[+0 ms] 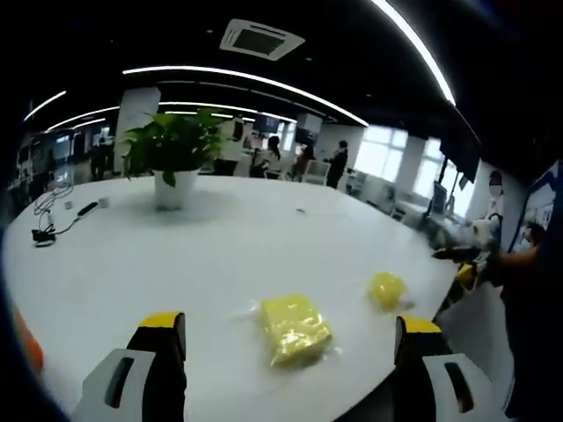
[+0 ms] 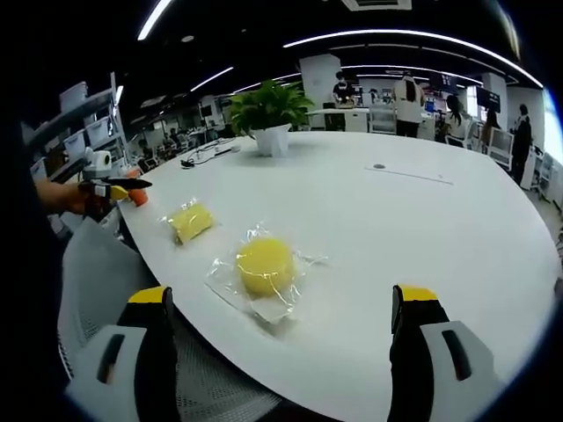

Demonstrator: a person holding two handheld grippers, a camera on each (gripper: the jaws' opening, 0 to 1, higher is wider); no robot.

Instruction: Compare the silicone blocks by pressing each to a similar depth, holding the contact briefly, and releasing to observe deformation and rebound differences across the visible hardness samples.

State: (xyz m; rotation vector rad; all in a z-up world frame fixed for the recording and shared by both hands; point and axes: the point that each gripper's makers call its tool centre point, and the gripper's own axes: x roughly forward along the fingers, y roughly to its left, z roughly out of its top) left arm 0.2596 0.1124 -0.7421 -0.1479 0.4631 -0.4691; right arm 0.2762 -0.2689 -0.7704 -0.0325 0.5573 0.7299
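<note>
A yellow rectangular silicone block [image 1: 295, 328] in clear wrap lies near the table's front edge, between my left gripper's [image 1: 288, 323] wide-apart jaws but farther out. A smaller round yellow block [image 1: 387, 288] sits to its right. In the right gripper view the round block [image 2: 264, 265], also wrapped, lies just ahead of my open right gripper [image 2: 281, 299], with the rectangular block [image 2: 191, 220] beyond it to the left. Neither gripper touches a block. The right gripper [image 1: 462, 257] shows at the table's right edge, and the left gripper [image 2: 113, 187] shows at far left in a hand.
The blocks rest on a big white round table [image 1: 264, 237]. A potted plant [image 1: 176, 189] stands near its far side, and cables [image 1: 53, 215] lie at the left. A mesh chair [image 2: 211, 387] sits under the near edge. Several people stand at desks in the background.
</note>
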